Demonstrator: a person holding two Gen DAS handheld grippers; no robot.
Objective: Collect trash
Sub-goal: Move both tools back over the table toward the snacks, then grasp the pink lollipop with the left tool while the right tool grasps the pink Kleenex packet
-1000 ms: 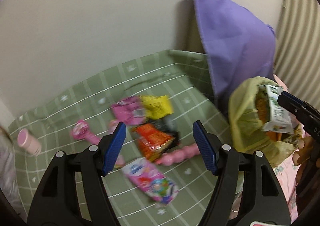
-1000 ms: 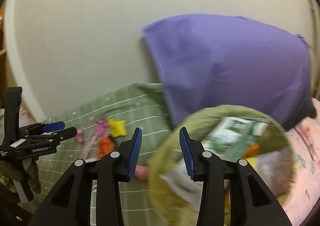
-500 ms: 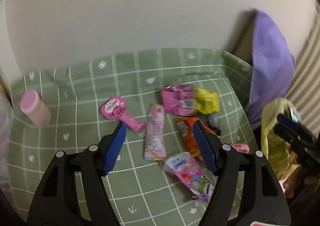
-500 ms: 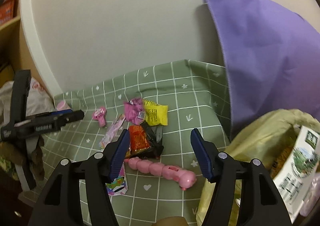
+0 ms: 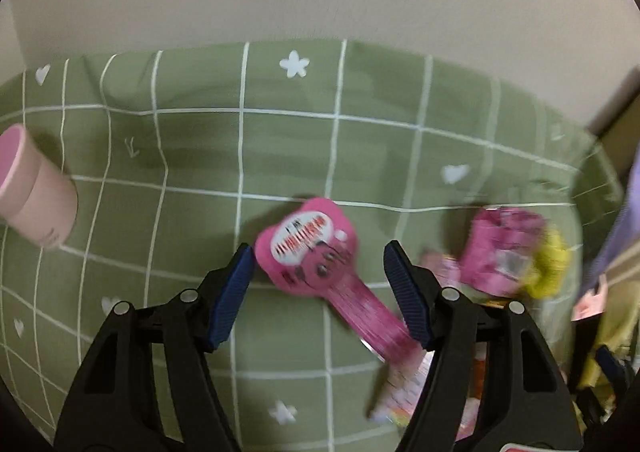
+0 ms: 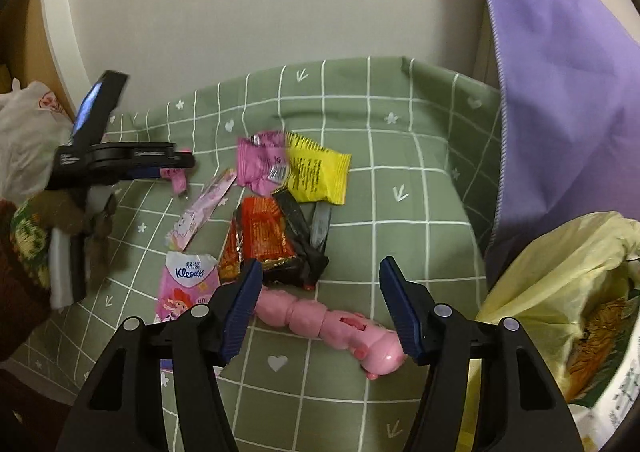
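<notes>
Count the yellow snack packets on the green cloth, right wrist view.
1. The yellow packet lies at the far end of the wrapper pile, touching the pink packet beside it. More could be buried under the pile.

Matt green cloth (image 6: 400, 156), glossy foil wrappers (image 6: 316, 168), crinkled plastic bag (image 6: 560, 272)

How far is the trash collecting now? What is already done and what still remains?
Done: the yellow bag already holds some packaging. In hand: nothing yet; the left gripper, whose jaws have just been closing, straddles the pink paddle-shaped wrapper without pressing it, and the right gripper is open over the pink segmented toy. Left: the yellow packet, orange wrapper and Kleenex pack.
</notes>
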